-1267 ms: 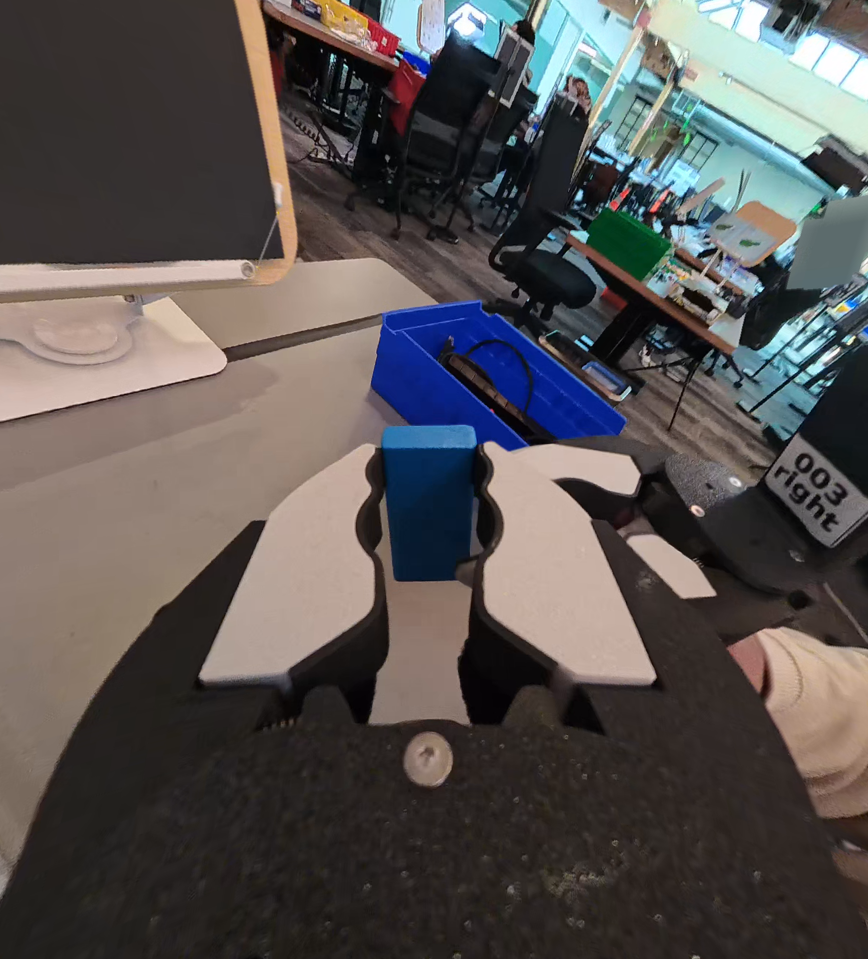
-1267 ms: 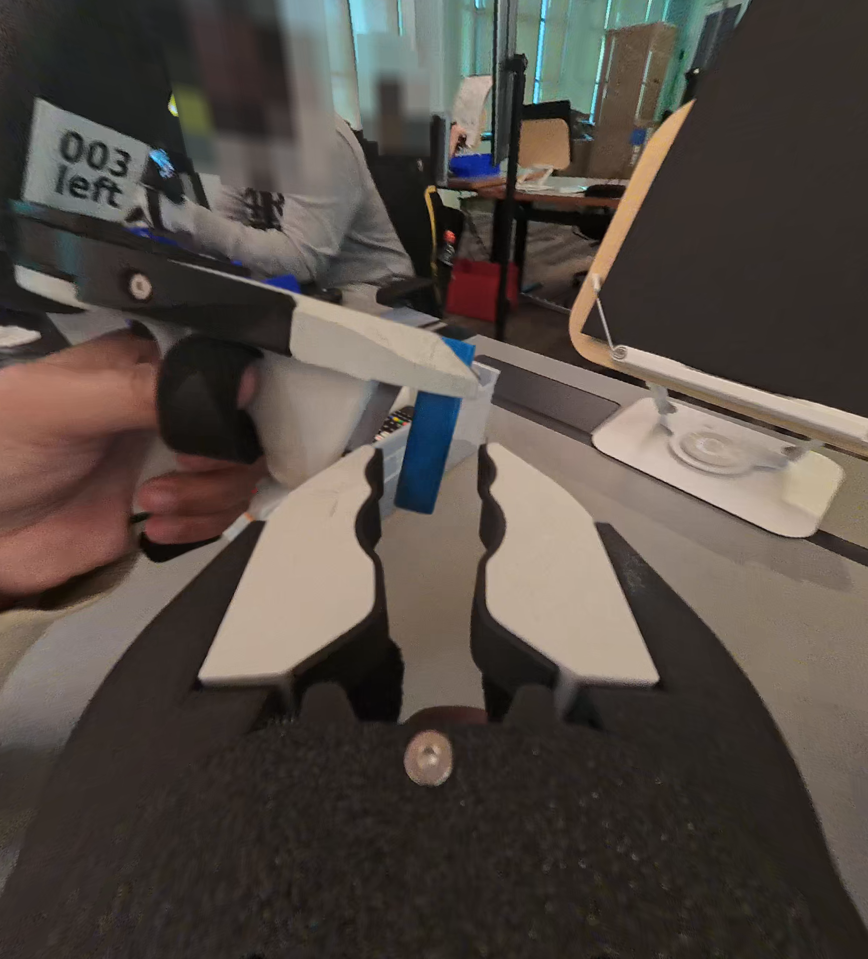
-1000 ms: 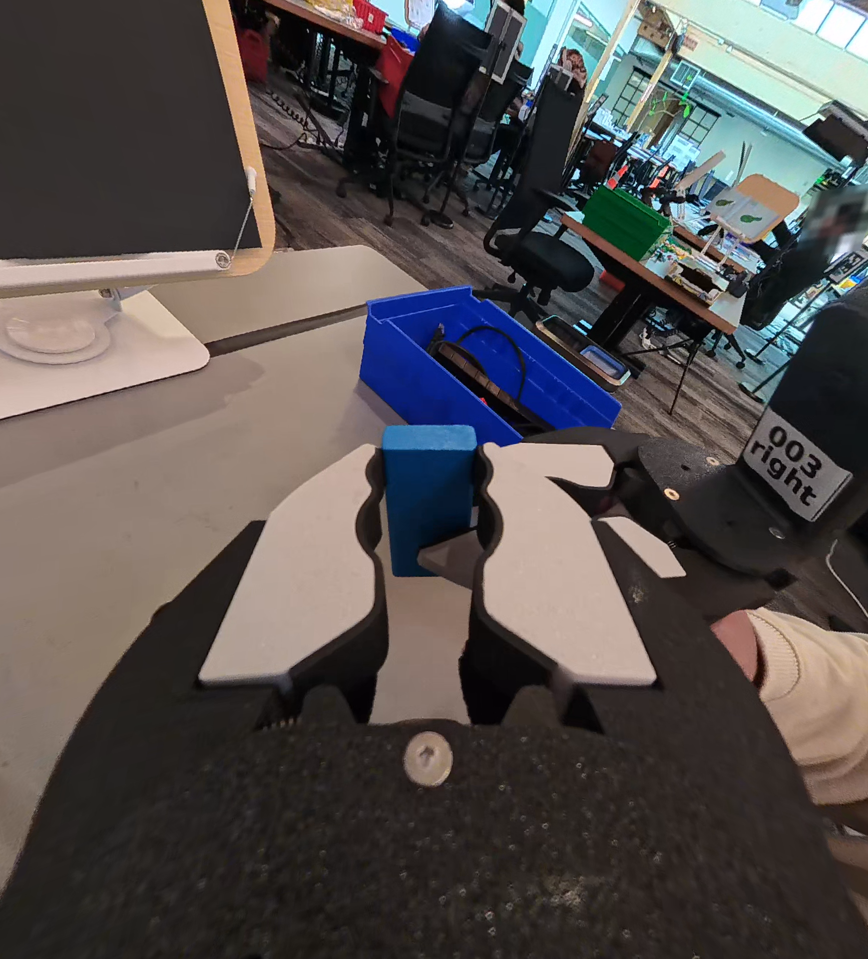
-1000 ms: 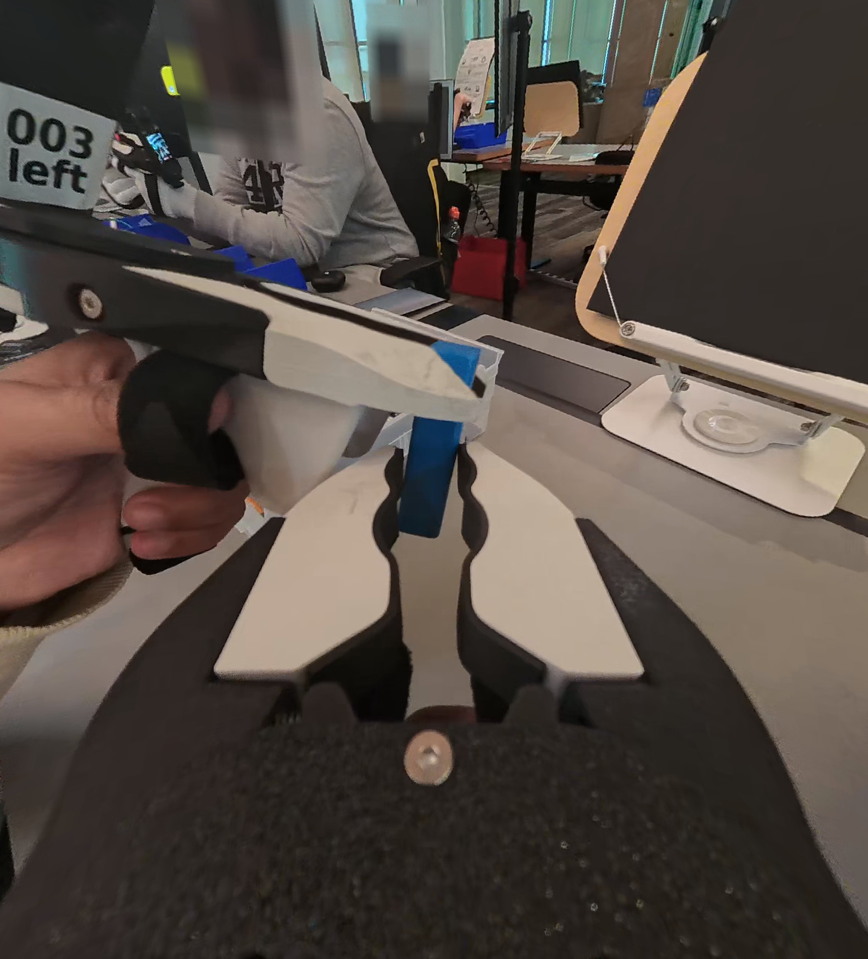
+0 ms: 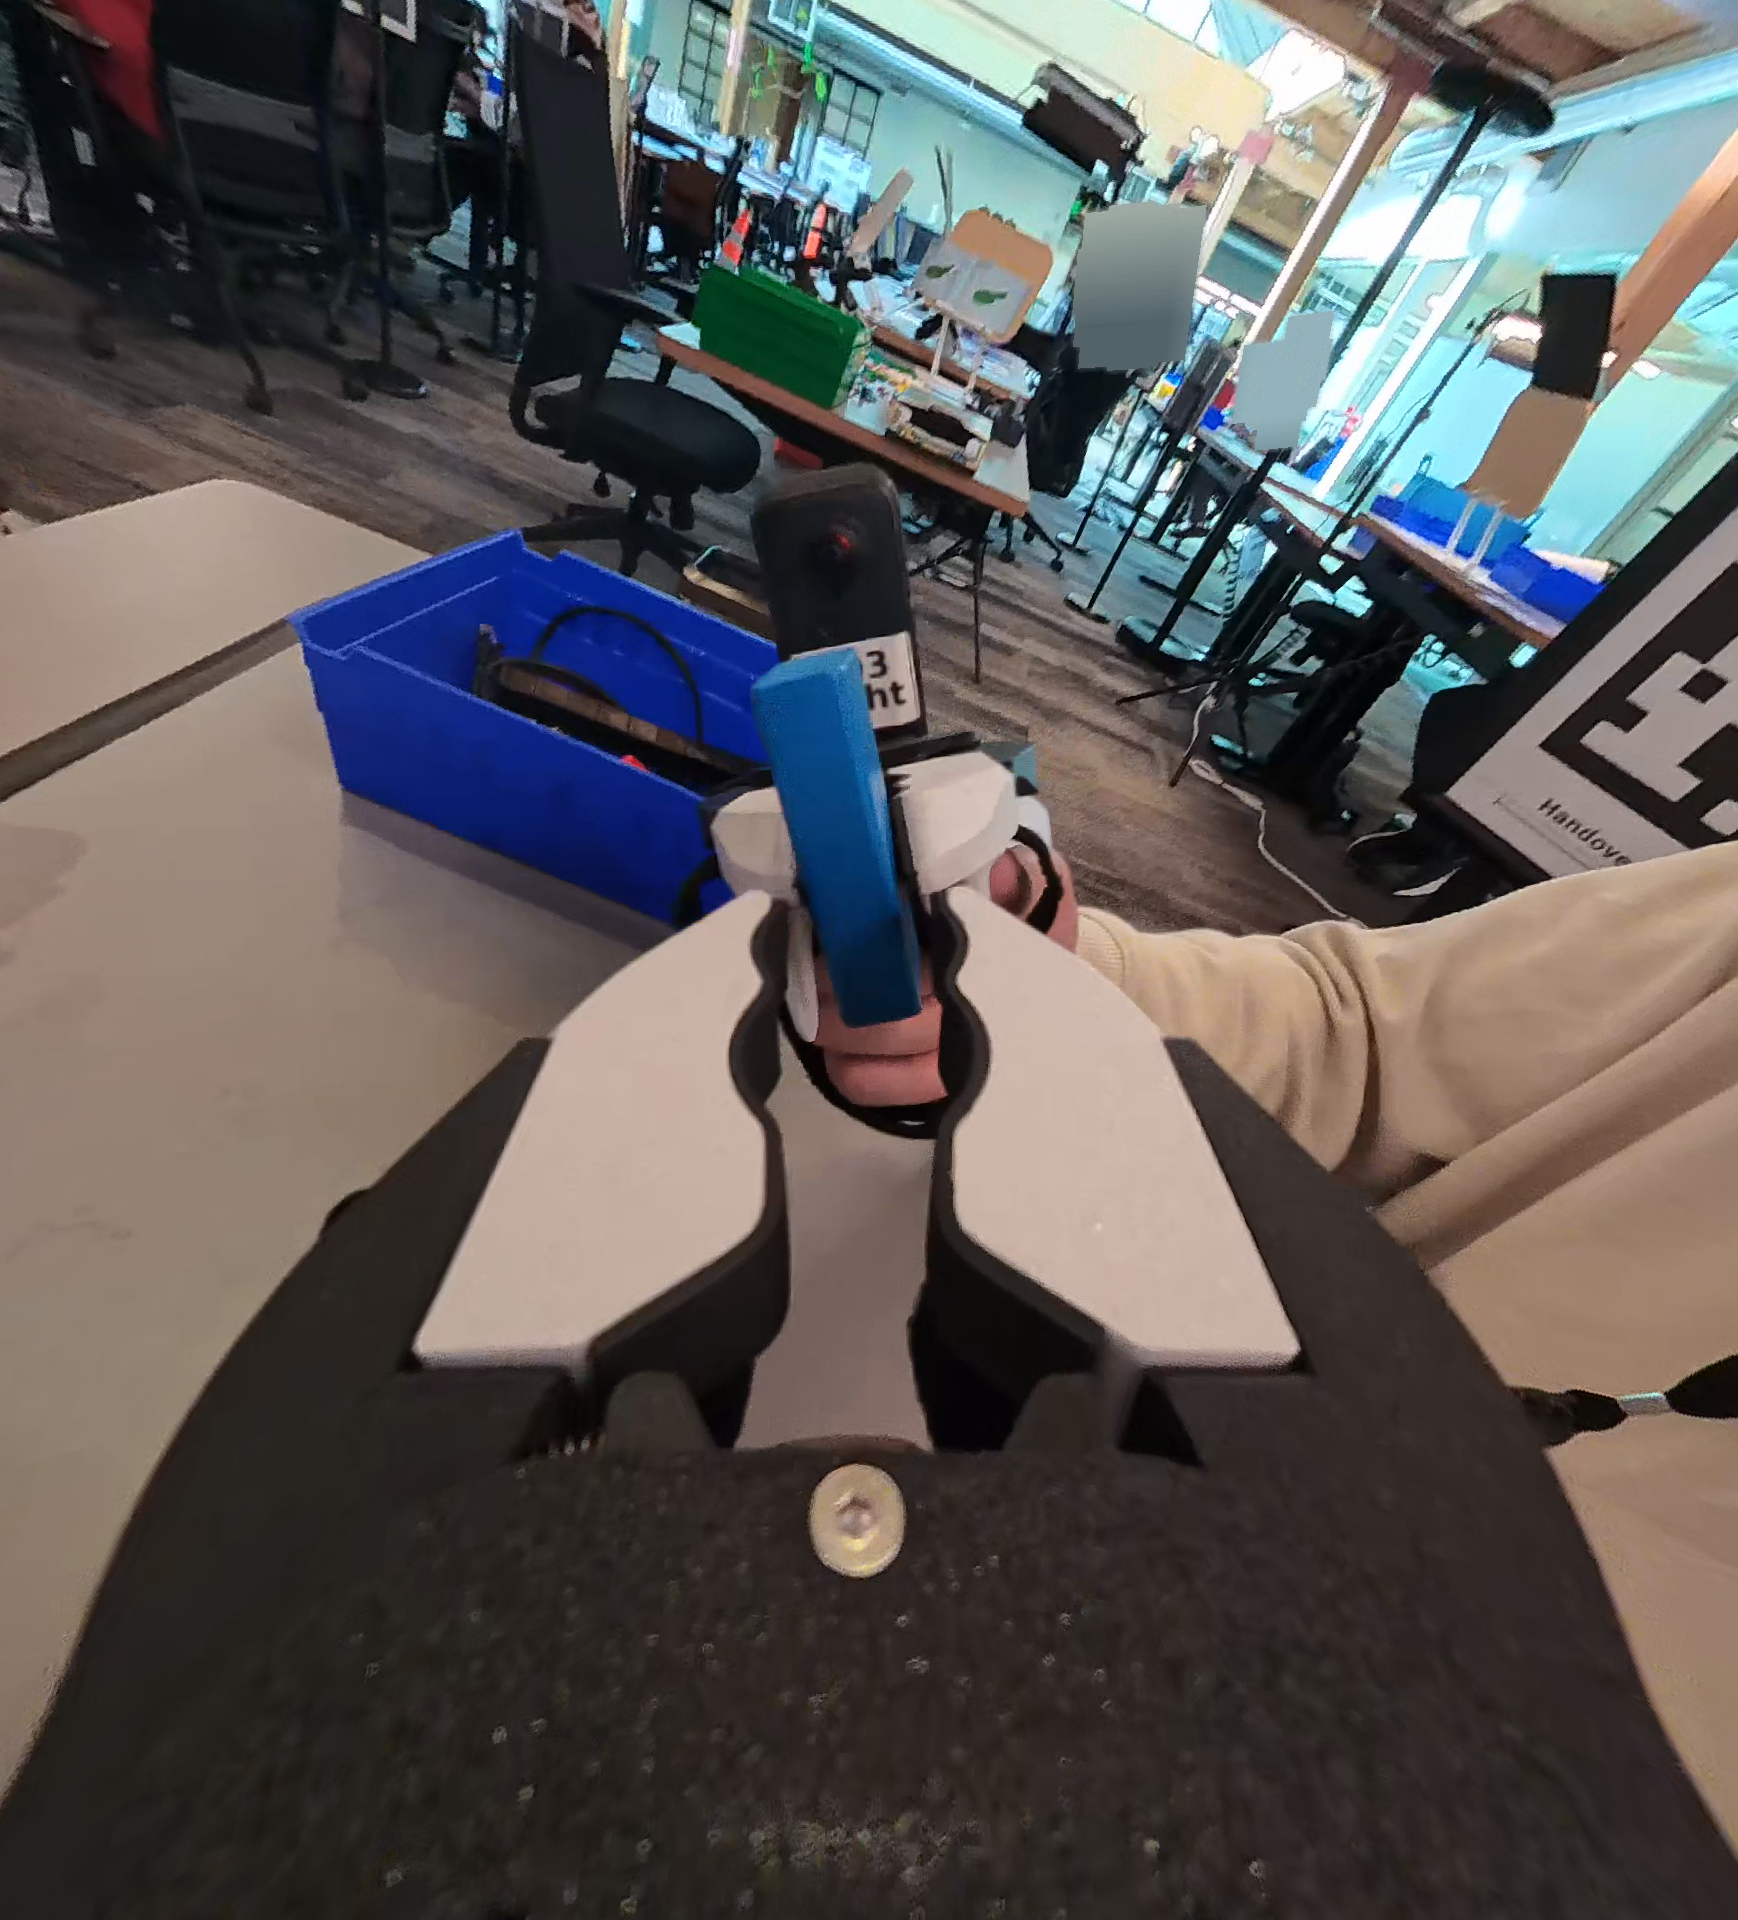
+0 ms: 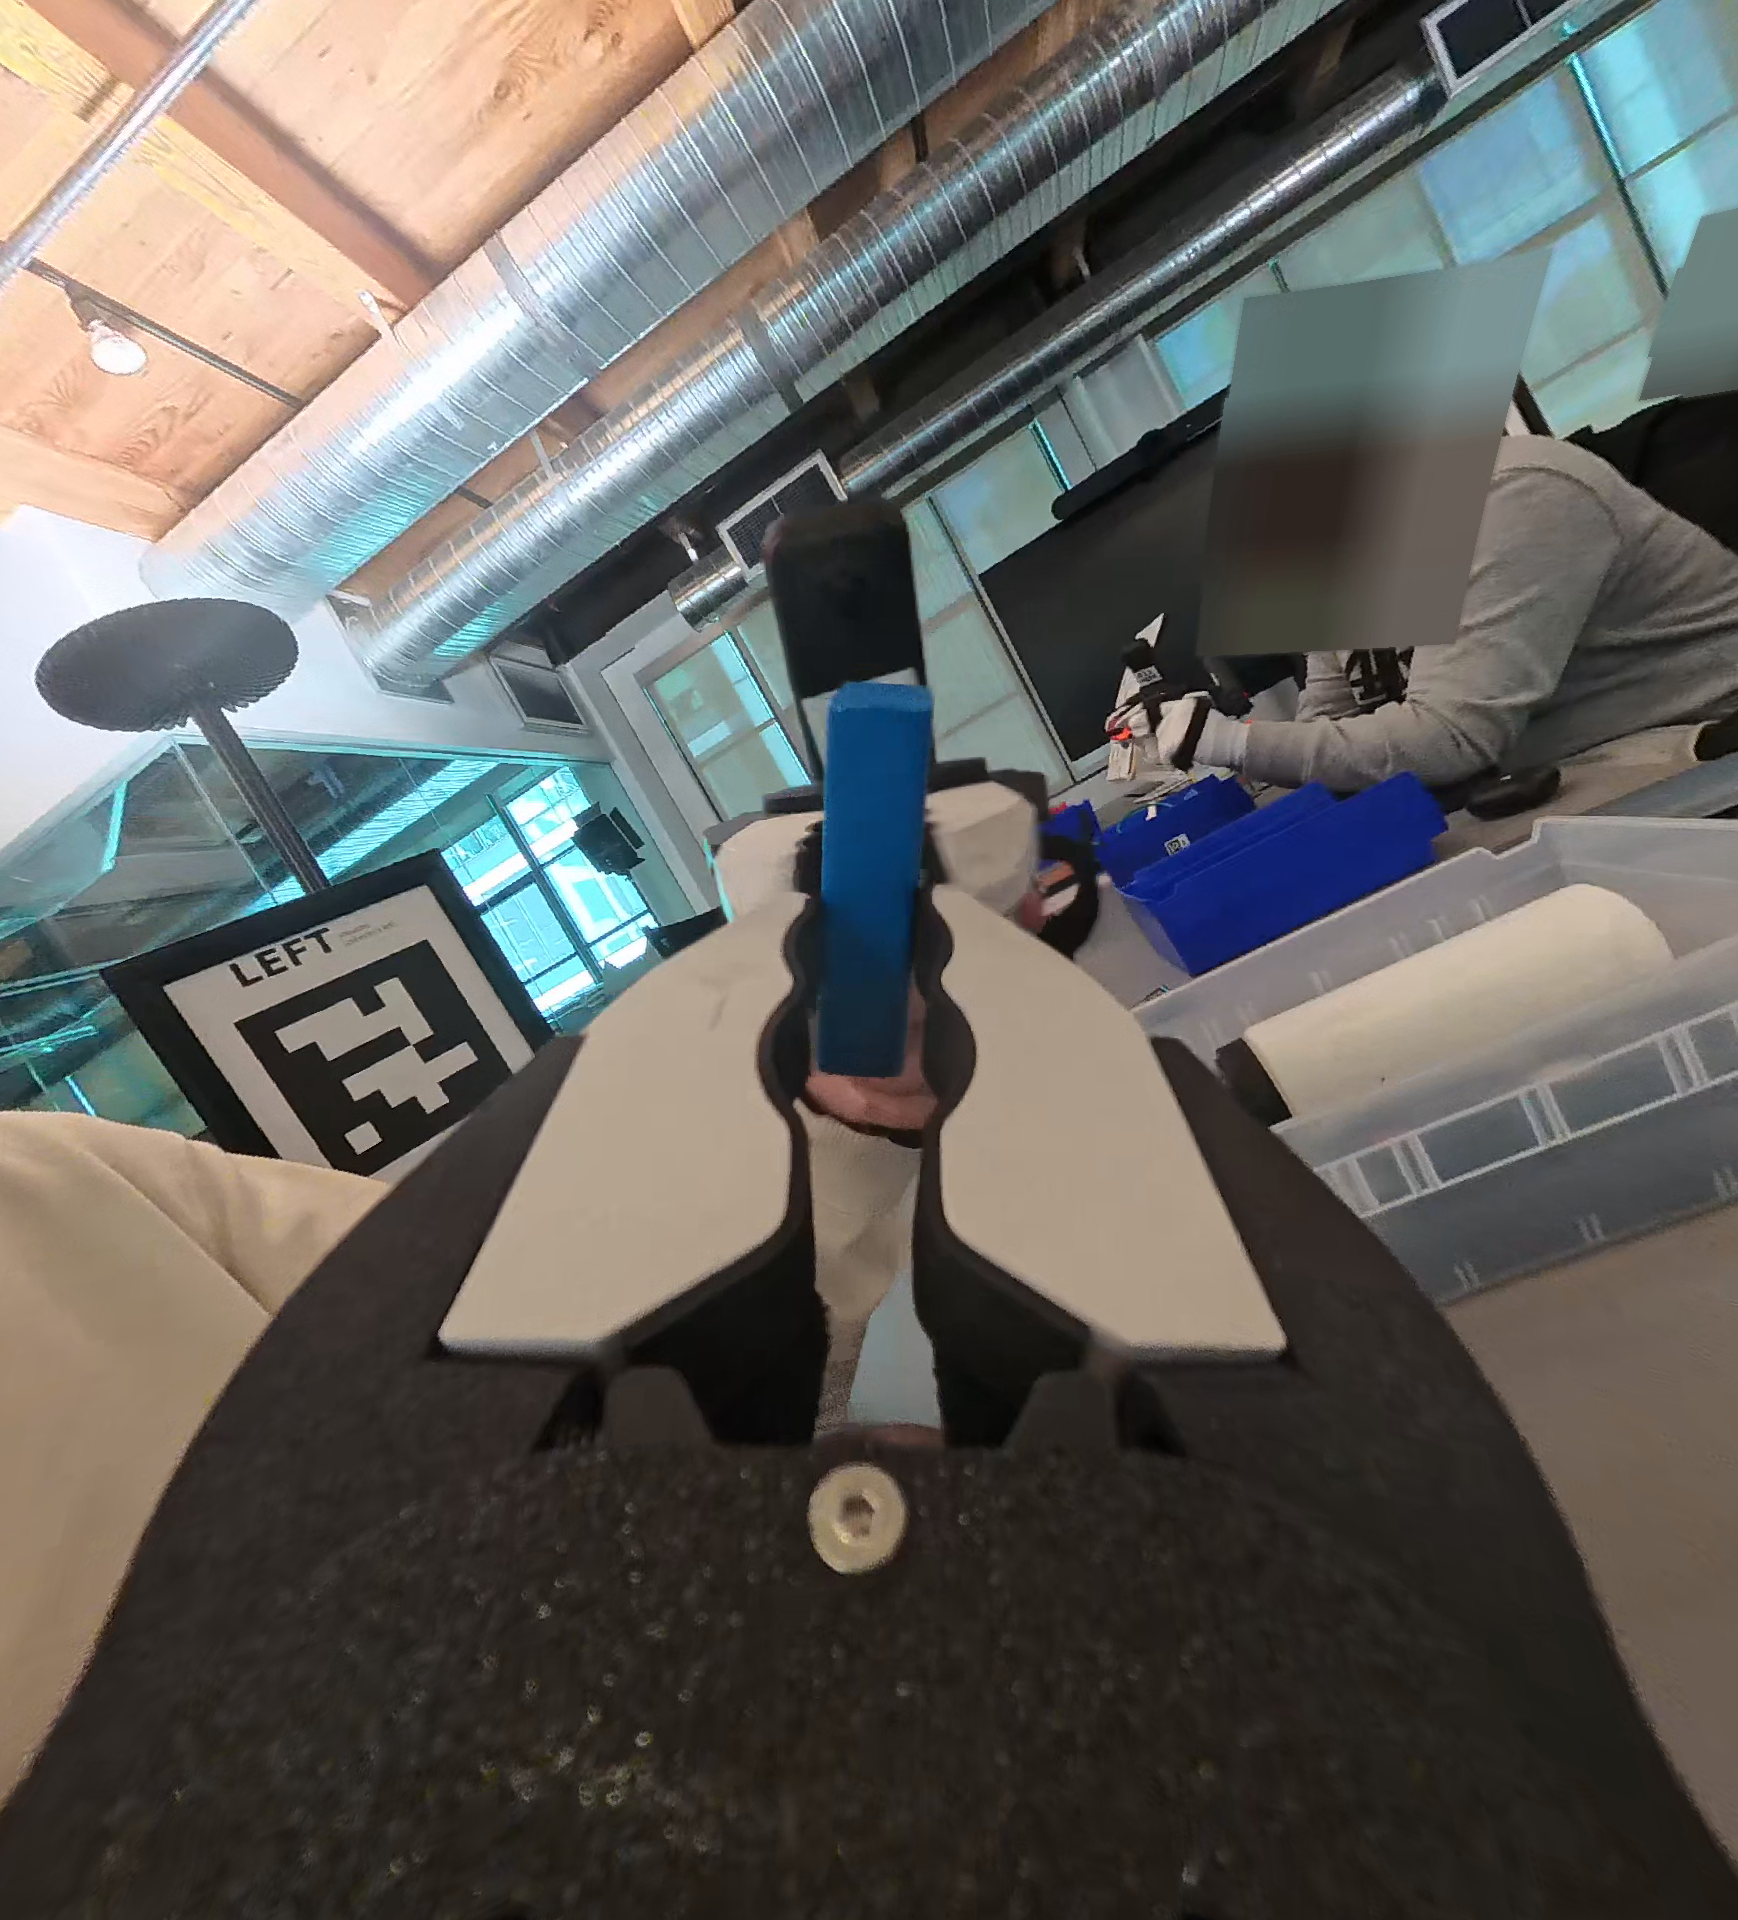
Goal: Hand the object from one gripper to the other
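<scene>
blue block upright in right tongs; left tongs parted, facing.

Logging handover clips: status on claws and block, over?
Left claw open, tips flanking block, gaps either side. Right claw shut on block. Claws face each other above the table; nothing in the way.

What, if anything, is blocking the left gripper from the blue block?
Nothing visible. The blue block, clamped in the right gripper, stands directly at the left gripper's open fingertips; only a hand shows behind it.
</scene>
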`<action>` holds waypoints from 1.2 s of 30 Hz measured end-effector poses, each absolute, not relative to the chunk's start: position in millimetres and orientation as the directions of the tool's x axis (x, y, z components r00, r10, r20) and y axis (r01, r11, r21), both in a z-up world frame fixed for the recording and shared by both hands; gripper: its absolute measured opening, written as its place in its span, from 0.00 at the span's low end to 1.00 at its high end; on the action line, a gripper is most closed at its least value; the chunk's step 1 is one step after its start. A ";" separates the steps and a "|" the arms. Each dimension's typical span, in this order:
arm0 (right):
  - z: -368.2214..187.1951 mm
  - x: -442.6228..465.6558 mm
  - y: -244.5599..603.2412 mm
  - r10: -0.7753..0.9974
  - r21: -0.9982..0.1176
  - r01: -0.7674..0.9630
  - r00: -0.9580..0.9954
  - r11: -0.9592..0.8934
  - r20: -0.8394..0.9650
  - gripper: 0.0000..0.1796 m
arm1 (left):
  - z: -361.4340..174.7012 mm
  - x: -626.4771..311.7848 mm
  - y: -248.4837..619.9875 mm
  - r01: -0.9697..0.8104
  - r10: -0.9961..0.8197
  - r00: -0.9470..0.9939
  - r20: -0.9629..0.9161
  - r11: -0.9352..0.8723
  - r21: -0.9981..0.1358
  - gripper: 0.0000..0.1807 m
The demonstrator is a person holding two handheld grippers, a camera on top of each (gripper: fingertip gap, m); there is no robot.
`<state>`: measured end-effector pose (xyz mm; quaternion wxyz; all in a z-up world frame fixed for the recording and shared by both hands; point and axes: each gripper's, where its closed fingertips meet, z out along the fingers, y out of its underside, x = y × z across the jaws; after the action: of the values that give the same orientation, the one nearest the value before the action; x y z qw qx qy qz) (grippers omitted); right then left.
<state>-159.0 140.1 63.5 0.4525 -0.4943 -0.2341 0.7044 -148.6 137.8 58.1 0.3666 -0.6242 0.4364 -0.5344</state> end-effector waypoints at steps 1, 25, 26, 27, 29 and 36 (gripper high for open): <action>62.3 -159.2 140.4 0.867 -0.775 -0.406 -0.105 -0.485 -0.488 0.09 | 56.2 -148.5 138.0 -0.167 -0.938 0.058 0.342 -0.347 -0.923 0.13; -11.2 -129.4 118.1 0.986 -0.906 0.423 0.157 -0.013 0.059 0.27 | -32.1 -184.4 123.5 -0.785 -0.992 0.070 -0.106 0.011 -0.620 0.08; -11.9 -135.9 115.6 0.987 -0.906 0.423 0.142 0.006 0.072 0.27 | -37.3 -182.4 119.1 -0.802 -0.993 0.049 -0.109 0.026 -0.597 0.08; -13.3 -141.5 114.2 0.988 -0.905 0.425 0.132 0.020 0.083 0.26 | -41.4 -180.6 115.8 -0.815 -0.993 0.033 -0.113 0.039 -0.578 0.08; -22.9 -148.6 111.9 0.989 -0.884 0.467 0.114 0.027 0.091 0.24 | -46.1 -176.5 111.2 -0.828 -0.993 0.013 -0.119 0.056 -0.558 0.08; -43.3 -154.8 112.0 0.984 -0.813 0.577 0.087 0.075 0.153 0.10 | -52.2 -172.9 110.4 -0.835 -0.991 0.002 -0.134 0.072 -0.546 0.08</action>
<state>-154.8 112.0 -43.3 0.3875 -0.6273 -0.6224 0.2627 -172.9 110.4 -52.2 0.2486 -0.6629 0.6885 -0.1573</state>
